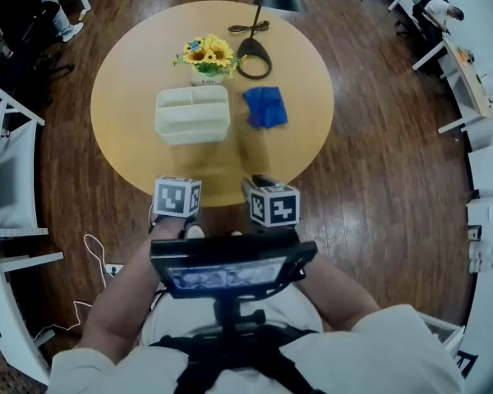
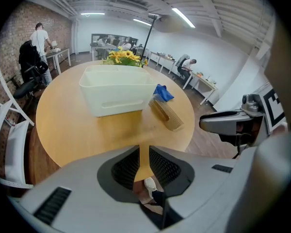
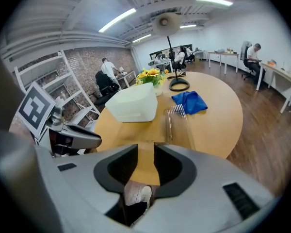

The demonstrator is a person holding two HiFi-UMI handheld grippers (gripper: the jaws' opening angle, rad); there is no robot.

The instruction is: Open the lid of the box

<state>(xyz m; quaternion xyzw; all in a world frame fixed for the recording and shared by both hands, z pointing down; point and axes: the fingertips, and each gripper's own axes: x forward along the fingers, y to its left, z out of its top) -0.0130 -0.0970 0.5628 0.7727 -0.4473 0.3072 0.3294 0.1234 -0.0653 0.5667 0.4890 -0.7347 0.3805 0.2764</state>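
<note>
The white box (image 1: 192, 113) stands on the round wooden table (image 1: 131, 72), with its compartments showing from above. A clear lid (image 1: 253, 148) lies flat on the table to the right of the box, apart from it; the left gripper view shows this lid (image 2: 166, 112) edge-on. My left gripper (image 2: 141, 154) and right gripper (image 3: 145, 152) hover at the table's near edge, well short of the box (image 3: 132, 103). Each gripper has a gap between its jaws with nothing in it. Their marker cubes (image 1: 177, 197) (image 1: 274, 205) sit side by side.
A blue cloth (image 1: 265, 107) lies right of the box. A pot of yellow flowers (image 1: 207, 56) and a black lamp base (image 1: 255, 58) stand behind it. White shelving (image 1: 12, 171) is at the left. People sit at desks (image 1: 460, 72) far right.
</note>
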